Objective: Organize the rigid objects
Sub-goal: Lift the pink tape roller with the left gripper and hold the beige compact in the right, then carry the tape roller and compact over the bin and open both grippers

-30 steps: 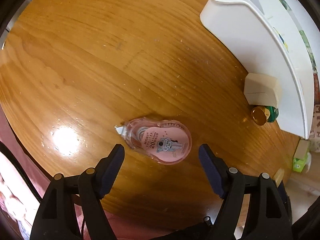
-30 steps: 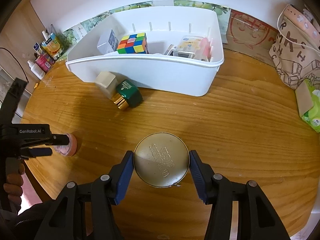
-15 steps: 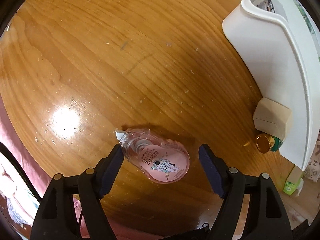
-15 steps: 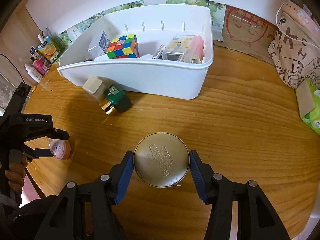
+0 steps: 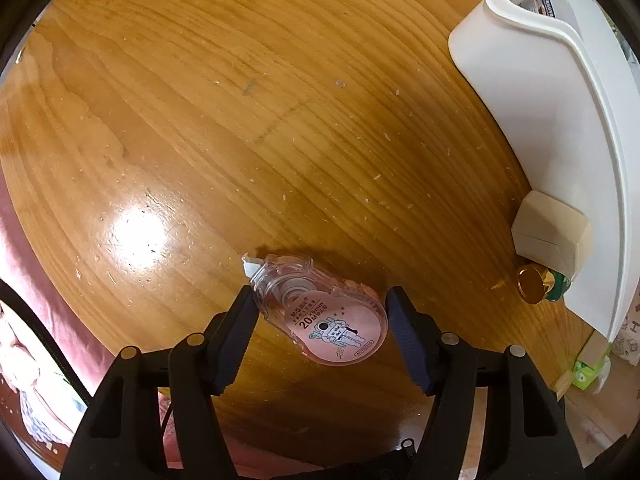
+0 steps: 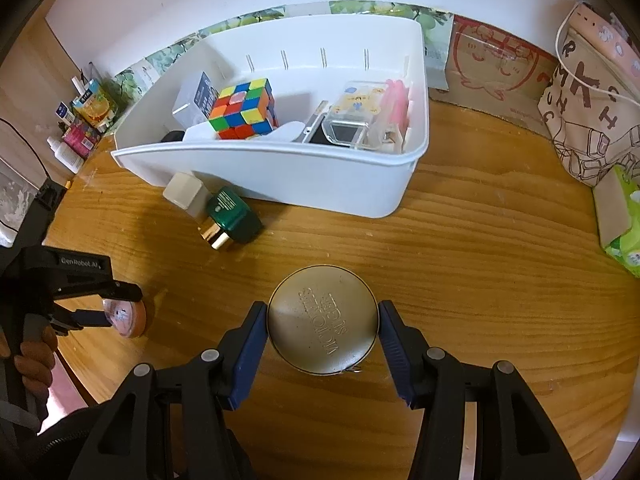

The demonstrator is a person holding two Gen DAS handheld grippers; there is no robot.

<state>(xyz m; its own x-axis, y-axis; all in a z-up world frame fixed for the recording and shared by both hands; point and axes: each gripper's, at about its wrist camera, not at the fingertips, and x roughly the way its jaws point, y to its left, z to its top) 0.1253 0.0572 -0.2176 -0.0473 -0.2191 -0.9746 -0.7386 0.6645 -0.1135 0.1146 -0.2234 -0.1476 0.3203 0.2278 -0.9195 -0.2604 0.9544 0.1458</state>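
1. A correction tape dispenser (image 5: 320, 314) lies on the table (image 5: 240, 120) between the left gripper's (image 5: 320, 320) fingers.
2. A round tin (image 6: 322, 319) sits between the right gripper's (image 6: 322, 336) fingers.
3. Ahead of those fingers stands the bin (image 6: 280, 172), a puzzle cube (image 6: 242, 108) inside it.

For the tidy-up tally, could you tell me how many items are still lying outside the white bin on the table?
4: the round tin in the right gripper, the pink correction tape between the left gripper fingers, and the beige box and green bottle against the white bin. None seem hidden.
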